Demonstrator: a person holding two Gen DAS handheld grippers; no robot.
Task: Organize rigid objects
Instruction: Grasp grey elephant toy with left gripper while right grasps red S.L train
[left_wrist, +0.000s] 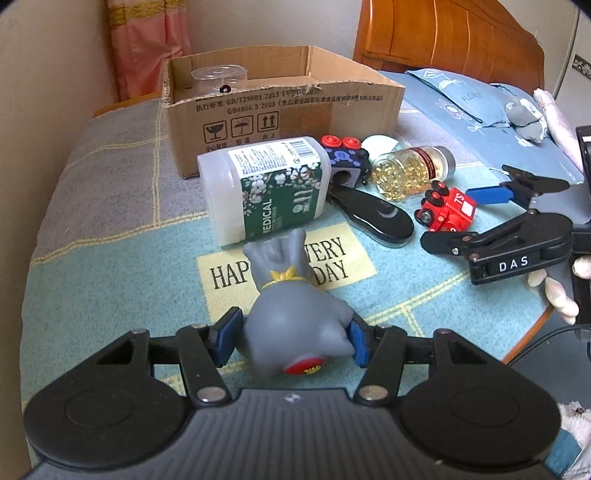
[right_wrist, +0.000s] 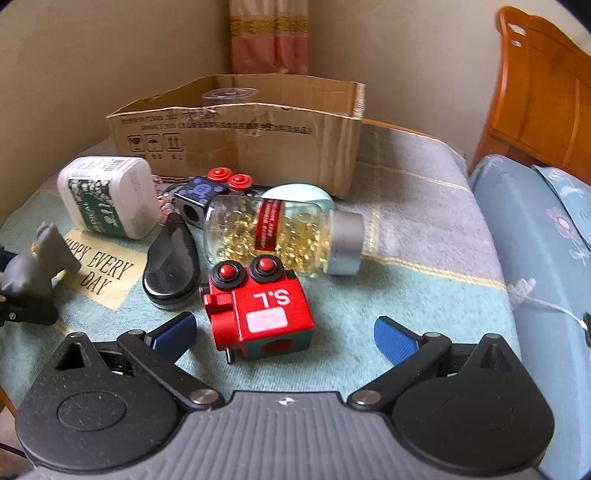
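Observation:
My left gripper (left_wrist: 291, 338) is shut on a grey sack-shaped toy (left_wrist: 295, 314), seen at the left edge of the right wrist view (right_wrist: 33, 266). My right gripper (right_wrist: 286, 332) is open, its blue pads either side of a red toy train (right_wrist: 258, 306), not touching it; the train also shows in the left wrist view (left_wrist: 447, 210). A cardboard box (left_wrist: 280, 110) stands behind, holding a clear plastic jar (left_wrist: 219, 79). A white medical bottle (left_wrist: 258, 188), a dark blue toy train (left_wrist: 347, 158), a capsule jar (left_wrist: 410, 173) and a black oval case (left_wrist: 373, 214) lie before it.
All lie on a blue and grey blanket with a "HAPPY EVERY DAY" patch (left_wrist: 332, 258). A wooden headboard (left_wrist: 443, 37) and blue pillow (left_wrist: 465, 96) are to the right. A wall and pink curtain (left_wrist: 147, 44) stand behind the box. A pale round lid (right_wrist: 299, 194) lies behind the capsule jar.

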